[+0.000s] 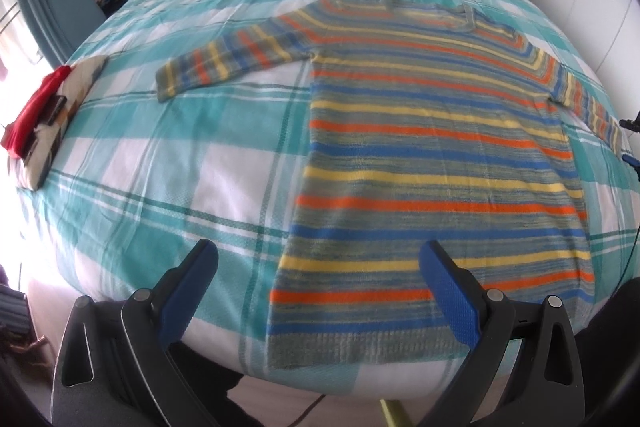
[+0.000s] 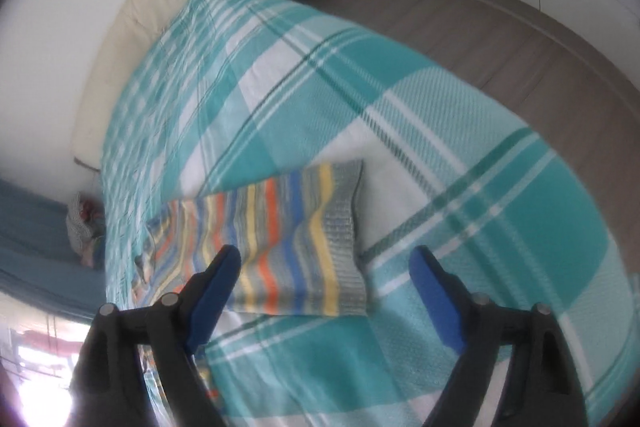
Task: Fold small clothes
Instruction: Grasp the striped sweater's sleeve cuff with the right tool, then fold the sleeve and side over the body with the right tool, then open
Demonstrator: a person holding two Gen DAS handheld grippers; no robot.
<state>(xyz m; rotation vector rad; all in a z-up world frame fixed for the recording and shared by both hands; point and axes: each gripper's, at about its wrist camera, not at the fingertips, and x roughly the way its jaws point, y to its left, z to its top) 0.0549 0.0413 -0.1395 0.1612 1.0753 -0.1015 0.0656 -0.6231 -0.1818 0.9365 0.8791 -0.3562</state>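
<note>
One bed (image 1: 168,147) fills my view, covered by a single teal-and-white checked spread with thin dark green lines. On it lies one striped jumper (image 1: 432,155), spread flat with its front up, neck toward the headboard and grey ribbed hem toward me at the near edge of the bed. Its bands run orange, blue, yellow and grey-green. It has two sleeves: one reaches out flat to the left, the other runs off toward the right edge of the bed. Through my right camera I see the end of that right sleeve (image 2: 288,247), its ribbed cuff lying flat on the spread.

At the far left of the bed sits one small pile of folded clothes (image 1: 44,115), a red piece on top of a pale patterned one.

My left tongs (image 1: 320,267) hang released just over the jumper's hem, jaws wide apart with nothing between them. My right tongs (image 2: 326,271) are released too, jaws spread above the cuff, not pressing it.
</note>
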